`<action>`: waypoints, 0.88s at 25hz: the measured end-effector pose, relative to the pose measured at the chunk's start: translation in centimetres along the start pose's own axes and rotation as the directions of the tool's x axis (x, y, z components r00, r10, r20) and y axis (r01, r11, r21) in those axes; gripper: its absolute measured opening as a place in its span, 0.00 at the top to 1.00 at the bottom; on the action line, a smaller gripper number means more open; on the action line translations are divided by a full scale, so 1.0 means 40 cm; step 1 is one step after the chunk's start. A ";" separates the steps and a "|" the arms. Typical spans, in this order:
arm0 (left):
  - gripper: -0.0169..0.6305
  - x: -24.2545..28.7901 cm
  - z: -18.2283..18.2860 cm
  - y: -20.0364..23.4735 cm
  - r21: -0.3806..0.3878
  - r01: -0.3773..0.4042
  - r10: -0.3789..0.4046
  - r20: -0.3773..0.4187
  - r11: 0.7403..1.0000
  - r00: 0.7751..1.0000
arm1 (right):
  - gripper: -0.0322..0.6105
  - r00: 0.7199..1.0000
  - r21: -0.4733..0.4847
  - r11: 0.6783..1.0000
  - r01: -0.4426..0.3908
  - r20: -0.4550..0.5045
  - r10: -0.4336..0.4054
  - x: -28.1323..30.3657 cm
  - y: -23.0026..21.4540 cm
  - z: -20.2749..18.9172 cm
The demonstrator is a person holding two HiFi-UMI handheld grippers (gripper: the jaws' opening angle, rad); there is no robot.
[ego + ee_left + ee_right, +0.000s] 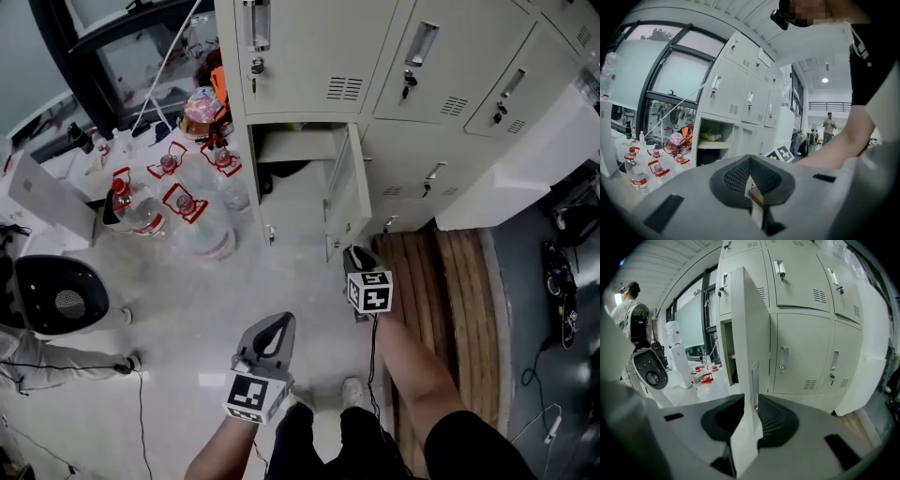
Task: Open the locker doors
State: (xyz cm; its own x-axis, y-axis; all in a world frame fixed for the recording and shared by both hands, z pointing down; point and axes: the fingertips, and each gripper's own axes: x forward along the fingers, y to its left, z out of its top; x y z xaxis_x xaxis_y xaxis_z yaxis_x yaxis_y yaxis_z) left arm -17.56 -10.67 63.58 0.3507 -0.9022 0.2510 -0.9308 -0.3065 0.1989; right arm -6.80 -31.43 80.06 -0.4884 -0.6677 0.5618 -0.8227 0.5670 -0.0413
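The bank of pale grey lockers runs across the top of the head view. The lower-left locker door stands swung out, showing its compartment and a shelf. My right gripper is at the door's free edge. In the right gripper view the door runs edge-on between the jaws of my right gripper, and both pads press on it. My left gripper hangs lower over the floor, away from the lockers. Its jaws are shut with nothing in them, as the left gripper shows in its own view.
Several large water bottles with red caps stand on the floor left of the open locker. A black round-backed object sits at the far left. Wooden planks lie below the right lockers, and a white box leans there. The other doors are closed.
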 end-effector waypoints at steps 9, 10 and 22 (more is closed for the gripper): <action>0.97 0.001 0.102 -0.119 0.005 -0.059 0.059 0.023 0.998 0.998 | 0.93 0.987 -0.103 0.986 -0.130 0.079 0.138 -0.213 0.026 0.100; 0.97 -0.002 0.120 -0.132 0.005 -0.066 0.066 0.034 0.998 0.997 | 0.95 0.983 -0.120 0.982 -0.145 0.095 0.156 -0.247 0.034 0.122; 0.97 -0.070 0.367 -0.265 0.000 -0.171 0.170 0.149 0.985 0.974 | 0.95 0.901 -0.166 0.948 -0.273 0.301 0.312 -0.634 0.101 0.462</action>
State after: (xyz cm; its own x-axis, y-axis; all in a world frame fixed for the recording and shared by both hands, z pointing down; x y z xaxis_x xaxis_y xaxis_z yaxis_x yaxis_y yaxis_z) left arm -10.19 -9.36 46.88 0.1687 -0.9761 0.1374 -0.9772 -0.1473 0.1532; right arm -3.12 -21.10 50.36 -0.7846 -0.5698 0.2444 -0.5980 0.7996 -0.0557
